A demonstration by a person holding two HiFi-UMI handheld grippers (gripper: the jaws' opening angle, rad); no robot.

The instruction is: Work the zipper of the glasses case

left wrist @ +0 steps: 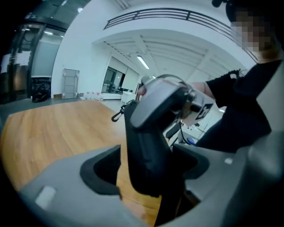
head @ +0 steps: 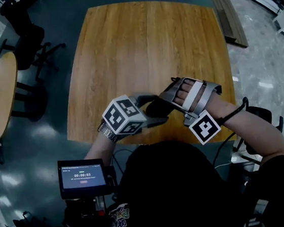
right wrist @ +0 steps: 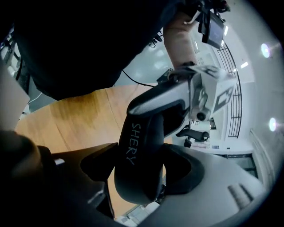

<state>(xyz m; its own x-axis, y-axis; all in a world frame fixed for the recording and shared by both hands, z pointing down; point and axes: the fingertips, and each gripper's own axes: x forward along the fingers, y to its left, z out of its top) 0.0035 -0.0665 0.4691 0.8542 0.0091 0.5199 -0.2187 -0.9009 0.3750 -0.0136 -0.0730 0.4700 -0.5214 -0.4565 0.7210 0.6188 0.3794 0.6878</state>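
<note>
Dark and rounded, the glasses case (head: 157, 107) is hanging in the air just over the near edge of the wooden table (head: 144, 44), close to the person's chest. The right gripper (right wrist: 142, 173) is clamping it across its width, both pads pressing on its sides. The left gripper (left wrist: 146, 170) is standing spread around the other end: wood is showing between one pad and the case, so it is gripping nothing. Judging by this, the work is sitting at the stage of getting hold of the zipper, with the case steadied and the pull not yet pinched. Whether the zipper is lying open or shut I cannot tell. A small clip (left wrist: 117, 116) is dangling at the far end in the left gripper view, possibly the pull. The next move is calling for the left jaws to narrow onto that small tab and then travel along the seam while the right keeps the case from twisting. The grippers are crowding each other, marker cubes nearly side by side, so free travel is lying forward, over the bare tabletop, well apart from the office chairs (head: 25, 32).
</note>
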